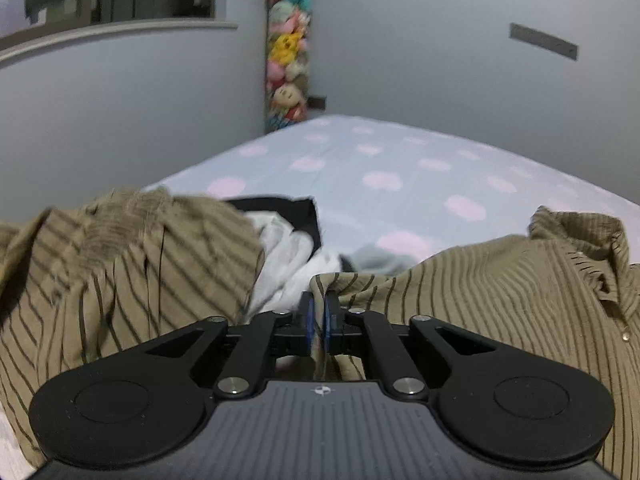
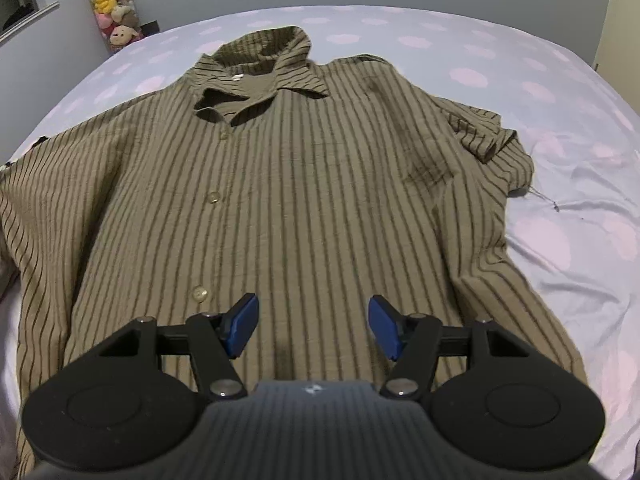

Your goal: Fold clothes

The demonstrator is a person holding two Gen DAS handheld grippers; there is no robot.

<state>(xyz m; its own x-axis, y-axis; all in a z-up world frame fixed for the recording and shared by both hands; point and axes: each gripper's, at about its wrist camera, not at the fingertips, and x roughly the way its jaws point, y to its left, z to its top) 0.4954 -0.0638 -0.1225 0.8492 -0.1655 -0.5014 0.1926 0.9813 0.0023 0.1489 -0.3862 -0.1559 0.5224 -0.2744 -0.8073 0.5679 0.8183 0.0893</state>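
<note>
L claw (image 1: 319, 316) clamped on shirt (image 2: 280, 184) edge. R claw (image 2: 312, 328) spread apart, over hem; shirt long axis runs straight ahead to collar (image 2: 260, 76), buttons up, on bed (image 2: 560, 120).

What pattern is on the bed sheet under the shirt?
Pale lilac bed sheet with pink blotchy spots, clearest in the right wrist view around the shirt.

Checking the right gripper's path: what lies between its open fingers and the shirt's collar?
In the right wrist view, only the striped shirt's buttoned front lies between the right gripper and the collar.
</note>
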